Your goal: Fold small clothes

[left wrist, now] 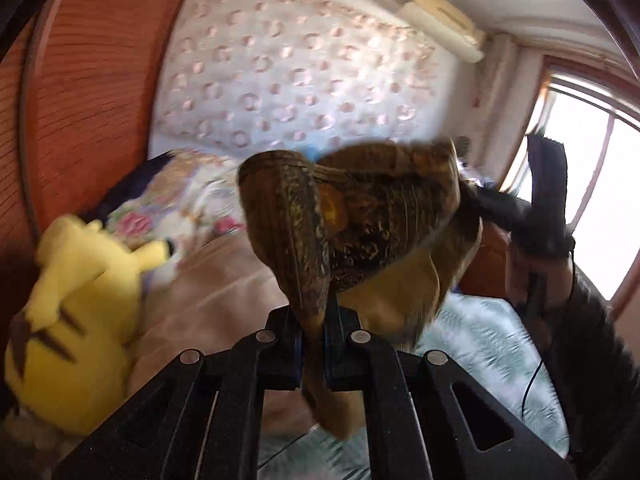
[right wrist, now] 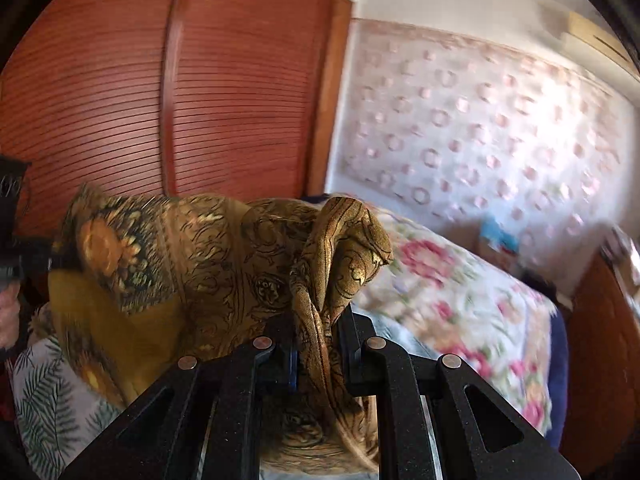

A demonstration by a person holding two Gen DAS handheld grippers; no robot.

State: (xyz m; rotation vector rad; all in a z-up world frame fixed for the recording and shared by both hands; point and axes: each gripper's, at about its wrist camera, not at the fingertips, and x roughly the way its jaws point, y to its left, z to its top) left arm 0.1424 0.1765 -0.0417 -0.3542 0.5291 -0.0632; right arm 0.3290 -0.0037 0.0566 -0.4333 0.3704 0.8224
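Observation:
A small gold-brown patterned garment (left wrist: 360, 216) hangs in the air above the bed, held at two corners. My left gripper (left wrist: 312, 332) is shut on one bunched corner of it. My right gripper (right wrist: 318, 344) is shut on another corner of the same garment (right wrist: 192, 252). In the left wrist view the right gripper (left wrist: 544, 216) shows at the right, at the cloth's far end. In the right wrist view the left gripper (right wrist: 12, 248) shows at the left edge. The cloth sags between them.
A yellow plush toy (left wrist: 76, 320) lies on the bed at the left, beside a beige blanket (left wrist: 224, 280) and a floral quilt (right wrist: 460, 292). A leaf-print sheet (left wrist: 488, 352) covers the bed. A red wooden wardrobe (right wrist: 180, 88) and a window (left wrist: 592, 168) stand behind.

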